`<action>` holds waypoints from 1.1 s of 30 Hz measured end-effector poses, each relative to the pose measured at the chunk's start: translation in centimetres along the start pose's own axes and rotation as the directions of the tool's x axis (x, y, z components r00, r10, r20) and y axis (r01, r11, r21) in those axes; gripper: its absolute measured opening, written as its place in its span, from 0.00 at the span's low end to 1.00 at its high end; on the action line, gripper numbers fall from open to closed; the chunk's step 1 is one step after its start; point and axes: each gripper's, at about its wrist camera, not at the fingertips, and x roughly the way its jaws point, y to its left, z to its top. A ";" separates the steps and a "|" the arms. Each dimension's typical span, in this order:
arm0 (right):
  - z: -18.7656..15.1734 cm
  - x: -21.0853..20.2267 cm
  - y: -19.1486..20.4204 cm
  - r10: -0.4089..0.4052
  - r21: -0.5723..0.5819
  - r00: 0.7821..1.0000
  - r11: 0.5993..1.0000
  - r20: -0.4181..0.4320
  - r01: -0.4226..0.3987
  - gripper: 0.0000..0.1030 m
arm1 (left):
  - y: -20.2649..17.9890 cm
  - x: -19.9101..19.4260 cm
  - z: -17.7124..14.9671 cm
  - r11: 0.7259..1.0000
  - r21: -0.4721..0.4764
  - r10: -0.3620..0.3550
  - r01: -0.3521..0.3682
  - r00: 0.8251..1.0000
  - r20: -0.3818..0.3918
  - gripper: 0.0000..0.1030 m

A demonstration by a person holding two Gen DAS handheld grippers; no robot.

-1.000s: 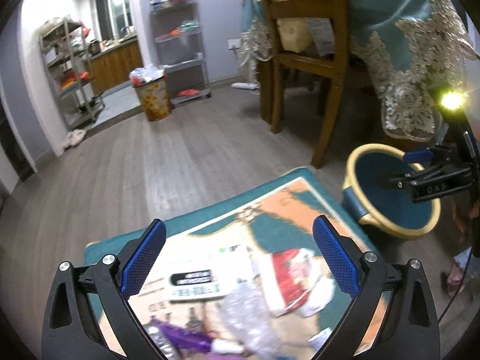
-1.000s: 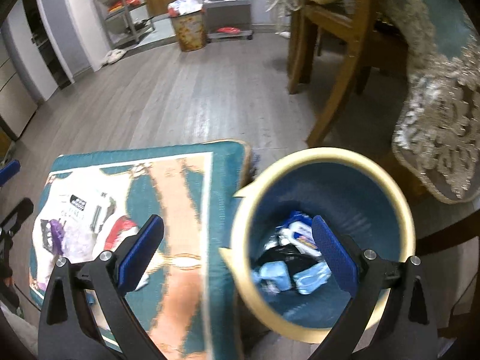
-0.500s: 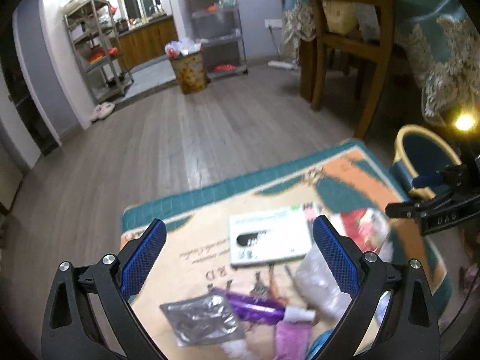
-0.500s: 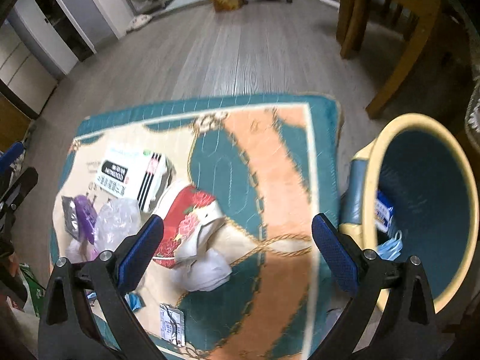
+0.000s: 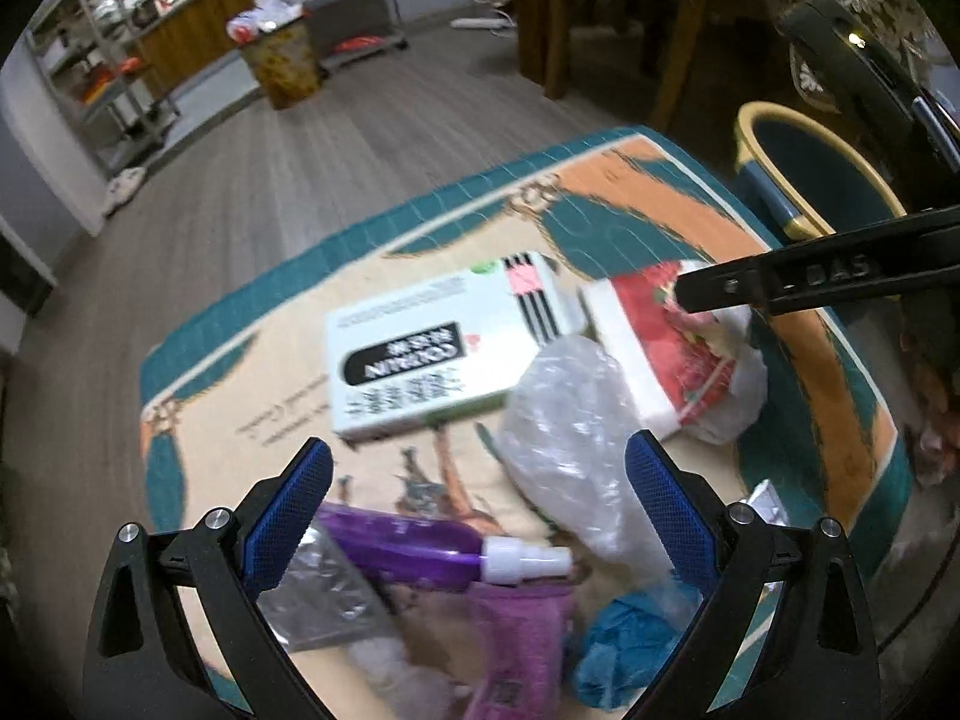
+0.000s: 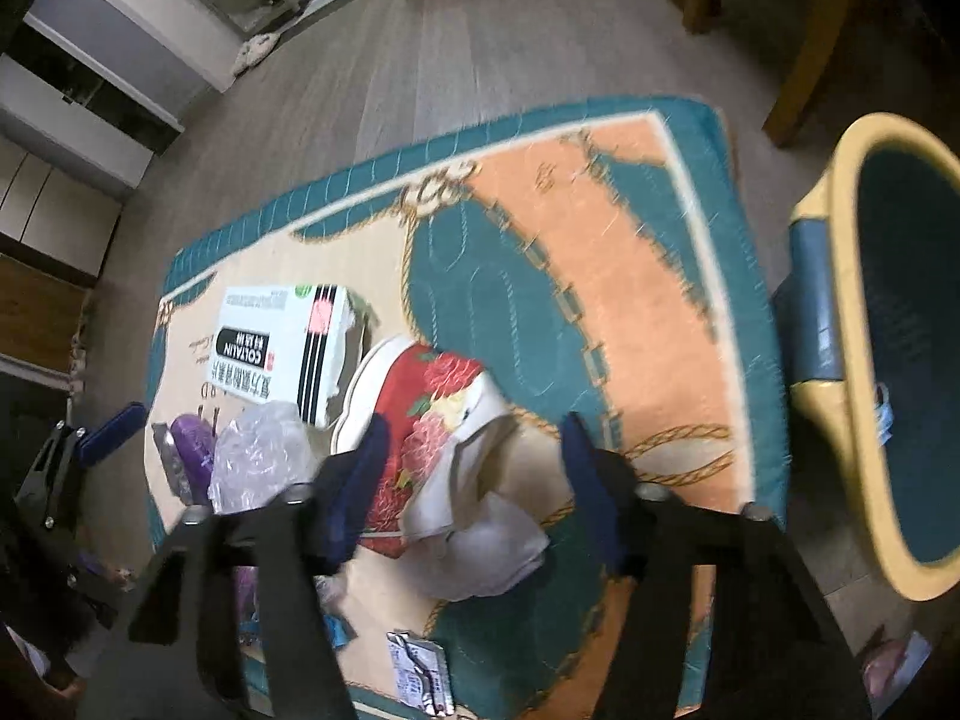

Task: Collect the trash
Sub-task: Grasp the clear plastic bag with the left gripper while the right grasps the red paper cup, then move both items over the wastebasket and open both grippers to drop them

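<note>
The mat now fills both of your views, where a second ago the right view looked down into the bin; you have swung from the drop-off to the next pickup. The bin stands off the mat's edge at 3 o'clock in the right view. The white box lies at 11 o'clock from your right tool, the clear plastic bag at 9 o'clock. The red floral wrapper with its white paper lies between that tool's jaws, which are closing; whether the pads touch it yet you cannot tell. Your left tool hangs with jaws wide apart, empty, above the purple bottle at its 6 o'clock.
</note>
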 end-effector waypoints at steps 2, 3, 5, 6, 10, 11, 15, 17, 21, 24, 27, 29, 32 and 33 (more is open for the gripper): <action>0.0 0.0 0.0 0.009 0.006 1.000 1.000 0.003 -0.009 0.18 | -0.4 0.5 0.1 1.000 -0.007 -0.026 0.026 1.000 -0.016 0.94; 0.0 -0.2 0.0 0.008 0.001 1.000 1.000 0.013 -0.008 0.15 | -0.5 0.5 0.1 0.999 -0.010 -0.034 0.034 0.999 -0.022 0.93; 0.2 -0.8 0.0 0.009 -0.010 1.000 1.000 0.026 -0.009 0.13 | -0.7 0.9 0.3 0.999 -0.014 -0.053 0.052 0.998 -0.038 0.91; 0.3 -1.0 0.0 0.008 -0.013 0.999 1.000 0.034 -0.008 0.12 | -0.9 1.0 0.4 0.998 -0.013 -0.060 0.060 0.997 -0.040 0.88; 0.8 -2.2 -0.5 0.010 -0.016 0.998 1.000 0.067 -0.009 0.11 | -1.2 1.3 0.7 0.995 -0.009 -0.100 0.100 0.994 -0.051 0.72; 0.9 -2.5 -0.6 0.012 -0.018 0.997 1.000 0.074 -0.011 0.11 | -1.3 1.3 0.7 0.994 -0.012 -0.110 0.109 0.992 -0.055 0.69; 1.3 -3.9 -0.4 0.034 -0.038 0.993 0.999 0.109 -0.030 0.11 | -1.7 1.7 0.9 0.990 -0.022 -0.140 0.139 0.987 -0.084 0.36; 1.5 -4.6 -0.3 0.047 -0.050 0.991 0.998 0.124 -0.041 0.11 | -1.9 1.5 1.2 0.989 -0.012 -0.145 0.145 0.986 -0.081 0.26; 1.9 -6.4 -0.2 0.048 -0.081 0.985 0.996 0.166 -0.035 0.11 | -2.0 -0.4 2.4 0.988 -0.006 -0.152 0.152 0.988 -0.027 0.22; 2.3 -8.1 -0.6 0.045 -0.090 0.977 0.996 0.209 -0.026 0.11 | -1.9 -1.9 3.2 0.990 -0.002 -0.144 0.144 0.989 0.025 0.22; 2.4 -9.7 -1.3 0.040 -0.091 0.969 0.996 0.246 -0.018 0.11 | -1.7 -3.6 3.9 0.990 -0.014 -0.136 0.138 0.987 0.082 0.22; 2.5 -10.5 -1.8 0.039 -0.086 0.963 0.996 0.265 -0.017 0.11 | -1.8 -4.5 4.5 0.991 -0.015 -0.131 0.134 0.985 0.116 0.22; 2.6 -12.0 -2.7 0.037 -0.080 0.954 0.997 0.297 -0.013 0.11 | -2.0 -5.5 5.3 0.992 -0.019 -0.124 0.128 0.980 0.159 0.22; 2.6 -12.6 -3.2 0.039 -0.073 0.950 0.997 0.309 -0.017 0.11 | -2.0 -5.7 5.5 0.991 -0.023 -0.126 0.132 0.977 0.171 0.22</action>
